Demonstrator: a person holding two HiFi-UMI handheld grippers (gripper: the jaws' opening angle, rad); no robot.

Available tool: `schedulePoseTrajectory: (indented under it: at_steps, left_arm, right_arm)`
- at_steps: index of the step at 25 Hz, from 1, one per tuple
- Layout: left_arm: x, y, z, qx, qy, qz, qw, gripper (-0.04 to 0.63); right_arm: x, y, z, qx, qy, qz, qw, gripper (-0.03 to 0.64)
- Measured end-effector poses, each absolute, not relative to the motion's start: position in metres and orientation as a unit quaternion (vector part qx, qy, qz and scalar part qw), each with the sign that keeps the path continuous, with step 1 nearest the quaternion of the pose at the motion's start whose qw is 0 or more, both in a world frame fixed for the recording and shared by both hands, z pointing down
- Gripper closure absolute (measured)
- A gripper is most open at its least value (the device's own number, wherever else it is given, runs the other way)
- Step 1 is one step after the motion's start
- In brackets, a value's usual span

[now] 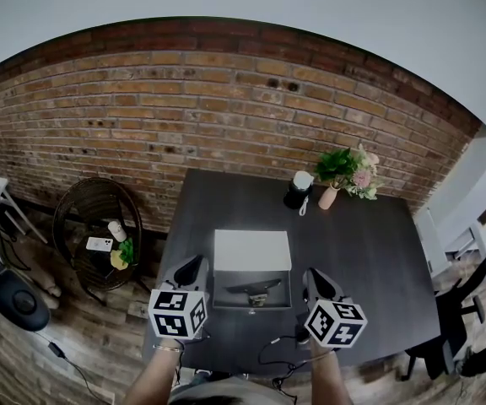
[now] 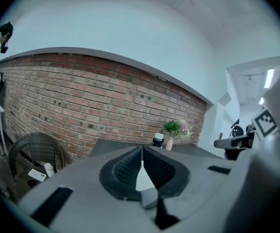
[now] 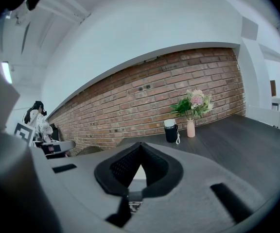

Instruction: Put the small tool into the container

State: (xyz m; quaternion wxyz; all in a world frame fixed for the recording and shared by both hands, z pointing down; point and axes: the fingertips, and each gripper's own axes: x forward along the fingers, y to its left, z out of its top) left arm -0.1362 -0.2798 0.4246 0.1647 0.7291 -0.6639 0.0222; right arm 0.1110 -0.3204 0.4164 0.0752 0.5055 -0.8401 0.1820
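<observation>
Dark table (image 1: 369, 243) fills our head view, and a white container (image 1: 252, 250) sits open at its middle. The small tool (image 1: 256, 290) lies in the container's grey lower half. We hold the left hand-held gripper (image 1: 191, 270) just left of the container and the right hand-held gripper (image 1: 314, 278) just right of it.

In the left gripper view, its jaws meet at the tips with nothing between them.

In the right gripper view, the jaws are likewise closed and empty. Beyond them a vase of flowers (image 3: 191, 127) stands on the table near the brick wall (image 3: 130, 106).
</observation>
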Motion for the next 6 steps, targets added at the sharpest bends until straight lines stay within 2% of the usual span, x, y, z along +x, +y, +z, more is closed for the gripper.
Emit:
schedulePoseTrajectory:
  at_steps: [6]
  left_arm:
    - [-0.1349, -0.2796, 0.4280, 0.730, -0.663, 0.024, 0.167, 0.583]
  right_arm:
    - [0.1094, -0.3202, 0.4181, 0.503, -0.841, 0.184, 0.074, 0.617]
